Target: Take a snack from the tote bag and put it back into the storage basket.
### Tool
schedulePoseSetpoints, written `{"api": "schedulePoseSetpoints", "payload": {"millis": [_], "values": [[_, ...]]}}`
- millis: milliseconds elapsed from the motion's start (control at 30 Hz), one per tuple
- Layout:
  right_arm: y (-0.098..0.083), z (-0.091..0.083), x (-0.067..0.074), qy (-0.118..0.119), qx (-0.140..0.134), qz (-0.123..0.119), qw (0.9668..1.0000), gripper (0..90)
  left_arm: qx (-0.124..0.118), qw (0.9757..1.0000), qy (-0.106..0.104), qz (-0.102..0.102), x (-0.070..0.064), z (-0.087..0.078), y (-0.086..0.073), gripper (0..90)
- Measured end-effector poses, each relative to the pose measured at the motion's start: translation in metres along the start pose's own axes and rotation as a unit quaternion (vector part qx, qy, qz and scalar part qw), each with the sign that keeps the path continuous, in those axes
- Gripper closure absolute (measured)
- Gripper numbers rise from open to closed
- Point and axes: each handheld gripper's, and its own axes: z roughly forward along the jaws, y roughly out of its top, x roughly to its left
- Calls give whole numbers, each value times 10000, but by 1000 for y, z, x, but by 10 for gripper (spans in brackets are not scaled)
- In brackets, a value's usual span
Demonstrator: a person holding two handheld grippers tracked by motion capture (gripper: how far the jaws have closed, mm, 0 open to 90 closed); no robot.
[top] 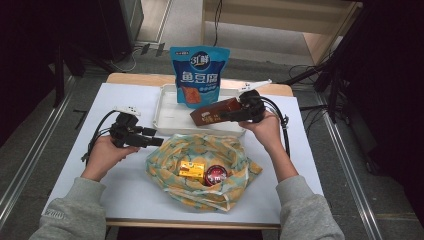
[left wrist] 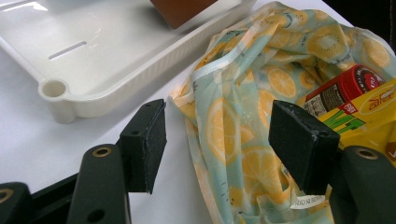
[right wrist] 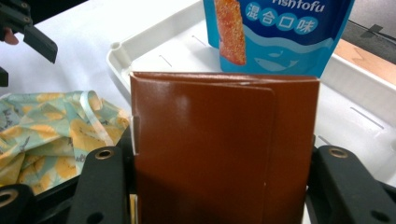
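My right gripper [top: 231, 114] is shut on a brown carton [top: 214, 114] and holds it tilted above the front of a white tray [top: 170, 119]. In the right gripper view the brown carton [right wrist: 219, 144] spans the gap between both jaws. A blue fish tofu pouch [top: 199, 75] stands upright in the tray behind it. A lemon-print cloth bag [top: 200, 146] lies open in front of the tray, with a yellow box [top: 191, 170] and a red-lidded can [top: 216, 175] inside. My left gripper [top: 152, 138] is open at the bag's left edge, its jaws either side of the cloth bag [left wrist: 233, 121] without pressing it.
The white tray [left wrist: 93, 56] has a bare floor on its left half. The white table top [top: 125, 190] lies around the bag. Beyond the table's far edge are a wooden board, cables and dark stands on the floor.
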Motion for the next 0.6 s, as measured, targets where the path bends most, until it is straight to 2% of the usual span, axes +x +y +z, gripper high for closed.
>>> {"api": "schedulePoseSetpoints", "payload": {"millis": [200,600], "values": [[-3,4,-1,52,55,-2,10000,451,4,10000,3,0,0,0,0,370],[-5,23,3,130,246,-34,9996,445,-14,10000,2,-12,1,-1,0,370]]}}
